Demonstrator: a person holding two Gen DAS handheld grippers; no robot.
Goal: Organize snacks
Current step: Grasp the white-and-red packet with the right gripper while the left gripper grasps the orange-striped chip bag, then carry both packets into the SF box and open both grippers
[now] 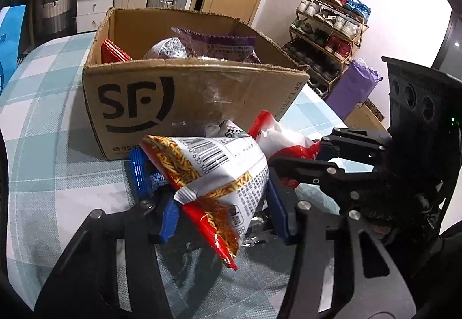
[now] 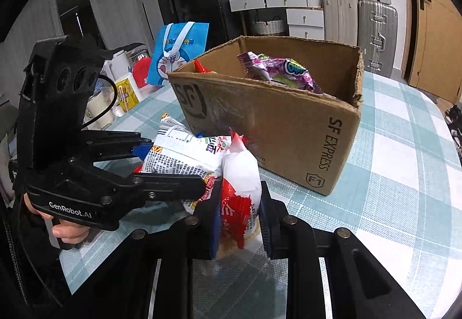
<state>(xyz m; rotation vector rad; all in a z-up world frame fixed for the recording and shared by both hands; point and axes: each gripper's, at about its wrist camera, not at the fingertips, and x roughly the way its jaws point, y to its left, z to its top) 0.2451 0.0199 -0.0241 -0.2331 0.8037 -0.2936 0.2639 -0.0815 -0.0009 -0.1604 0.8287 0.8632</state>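
Observation:
An open SF cardboard box (image 1: 184, 99) stands on the checked table and holds a purple snack bag (image 1: 213, 41) and a red packet (image 1: 114, 53); it also shows in the right wrist view (image 2: 288, 128). My left gripper (image 1: 222, 209) is shut on a white and orange noodle-snack bag (image 1: 213, 168) in front of the box. My right gripper (image 2: 239, 220) is shut on a red and white snack bag (image 2: 239, 186), which also shows in the left wrist view (image 1: 283, 139). The two bags touch. A blue packet (image 1: 141, 171) lies under the noodle bag.
The checked tablecloth (image 2: 398, 189) extends to the right of the box. A blue cartoon gift bag (image 2: 179, 53), a yellow box (image 2: 127, 93) and cups stand at the table's far left. Suitcases, drawers, a shoe rack (image 1: 326, 30) and a door line the room.

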